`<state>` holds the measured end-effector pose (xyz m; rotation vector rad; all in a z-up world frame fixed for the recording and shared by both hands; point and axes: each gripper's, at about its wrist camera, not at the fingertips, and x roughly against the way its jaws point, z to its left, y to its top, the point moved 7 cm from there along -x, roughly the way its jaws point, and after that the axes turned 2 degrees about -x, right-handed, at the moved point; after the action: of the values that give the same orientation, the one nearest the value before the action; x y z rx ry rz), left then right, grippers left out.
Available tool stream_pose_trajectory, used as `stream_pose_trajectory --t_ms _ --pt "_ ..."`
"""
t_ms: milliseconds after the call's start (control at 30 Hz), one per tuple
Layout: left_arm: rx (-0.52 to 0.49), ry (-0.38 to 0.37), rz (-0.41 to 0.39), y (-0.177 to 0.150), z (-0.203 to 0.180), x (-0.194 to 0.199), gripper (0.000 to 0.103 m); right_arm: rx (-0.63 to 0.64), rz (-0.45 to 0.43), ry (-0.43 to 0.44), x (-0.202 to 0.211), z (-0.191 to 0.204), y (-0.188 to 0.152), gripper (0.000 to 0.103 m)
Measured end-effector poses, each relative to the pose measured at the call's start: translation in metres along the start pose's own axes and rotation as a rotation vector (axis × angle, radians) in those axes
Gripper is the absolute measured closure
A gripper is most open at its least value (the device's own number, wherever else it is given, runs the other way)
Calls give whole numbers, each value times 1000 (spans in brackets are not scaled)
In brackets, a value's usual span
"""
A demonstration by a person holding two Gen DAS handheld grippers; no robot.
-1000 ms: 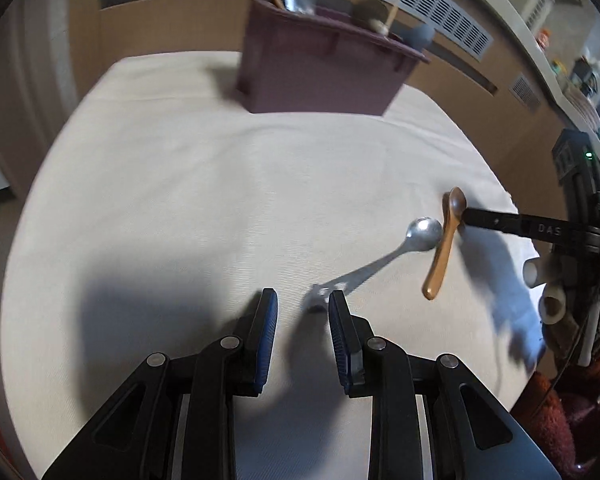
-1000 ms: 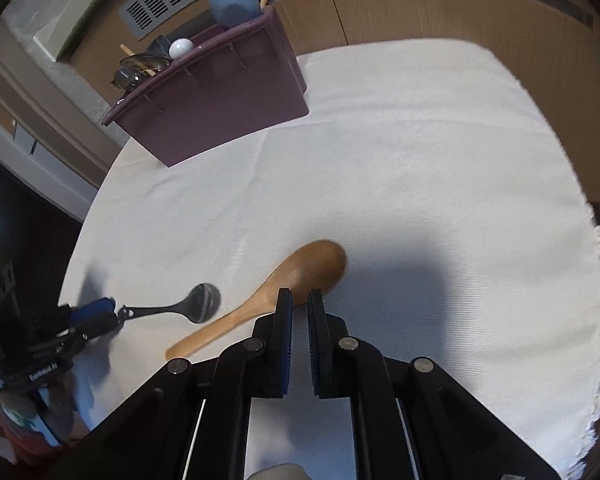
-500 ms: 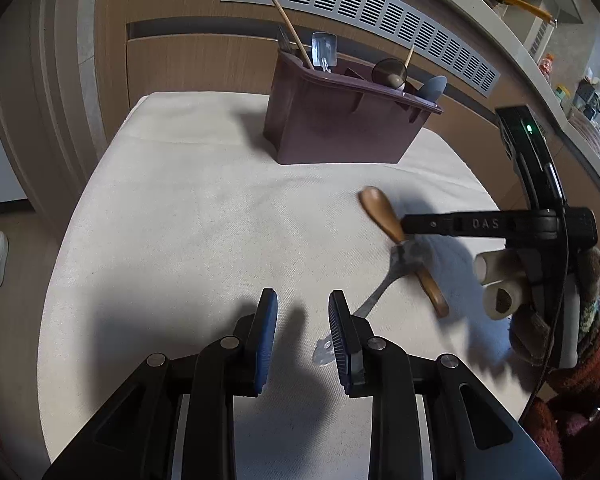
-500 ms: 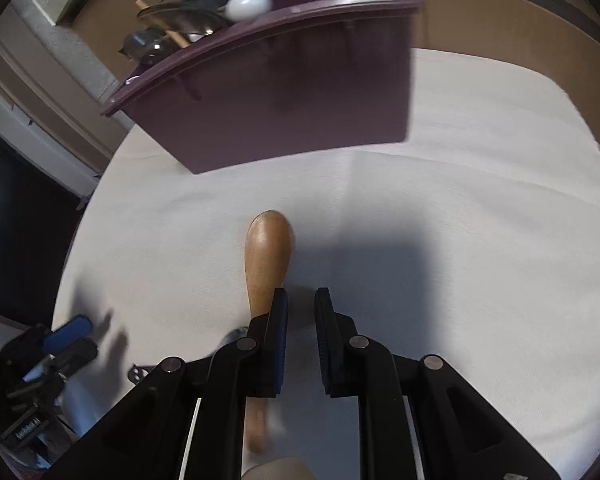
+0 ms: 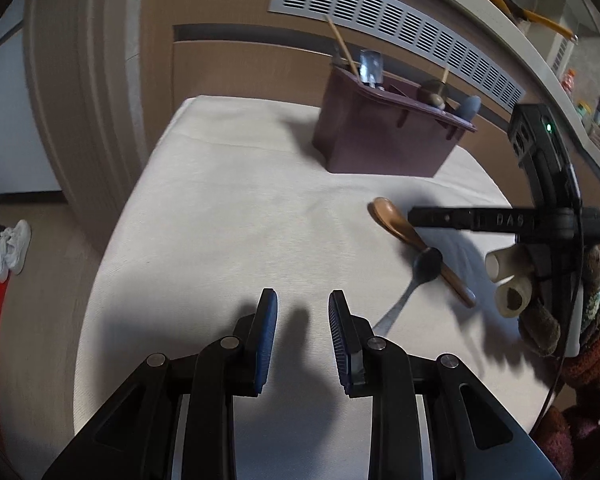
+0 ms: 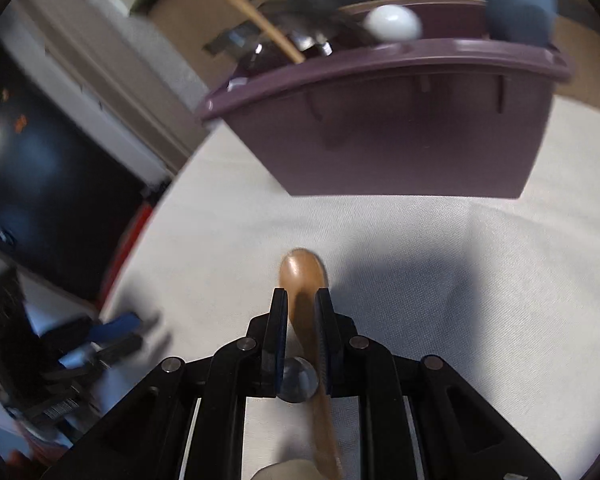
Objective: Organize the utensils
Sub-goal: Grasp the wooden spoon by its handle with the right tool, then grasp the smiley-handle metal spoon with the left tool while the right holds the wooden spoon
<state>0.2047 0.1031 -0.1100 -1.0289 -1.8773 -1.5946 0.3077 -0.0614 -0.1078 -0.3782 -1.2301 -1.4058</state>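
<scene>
A table draped in a cream cloth (image 5: 228, 216) is seen against brown panelling with a white vent grille (image 5: 400, 28) at 12 o'clock. A maroon utensil caddy (image 5: 384, 140), stocked with utensils, is set at 1 o'clock in the left wrist view. A wooden spoon (image 5: 404, 232) is laid on the cloth at 3 o'clock, crossed by a metal spoon (image 5: 424, 268). The left gripper (image 5: 302, 308) is held above bare cloth, fingers moderately apart, nothing between them. The right gripper (image 6: 302, 300) is positioned over the wooden spoon (image 6: 304, 280), fingers narrowly apart and straddling its neck; whether the pads are touching it cannot be told. White shoes (image 5: 10, 248) are seen on the floor at 9 o'clock.
</scene>
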Motion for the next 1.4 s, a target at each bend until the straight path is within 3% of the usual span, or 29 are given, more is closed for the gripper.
stream_pose_trajectory --t_ms 233,433,633,767,833,1000,1133,1233,1367,1400 --pt "-15 -2 0 -1 -3 4 75 149 64 -83 -20 19 -7 87" --pt "-26 -8 15 -1 -7 2 75 243 58 -125 -32 31 -7 84" --pt "-50 -19 39 -2 -14 -2 75 399 55 -222 -46 45 -2 84" --pt "-105 -60 92 -7 -30 -12 75 355 42 -270 -34 21 4 85" --pt "-123 -63 117 -9 -34 -18 75 306 24 -317 -21 -9 5 85" --pt "-116 -91 168 -14 -43 -31 75 159 12 -312 14 -66 -13 84" --pt "-167 -215 253 -25 -74 -28 74 49 -4 -269 34 -95 -25 84" --pt "-257 -168 261 -26 -98 -32 74 38 -34 -237 38 -98 -30 84" --pt "-271 -70 223 -3 -109 -51 74 56 -63 -266 46 -92 -38 83" --pt "-283 -67 229 0 -112 -56 74 55 -67 -270 32 -87 -30 82"
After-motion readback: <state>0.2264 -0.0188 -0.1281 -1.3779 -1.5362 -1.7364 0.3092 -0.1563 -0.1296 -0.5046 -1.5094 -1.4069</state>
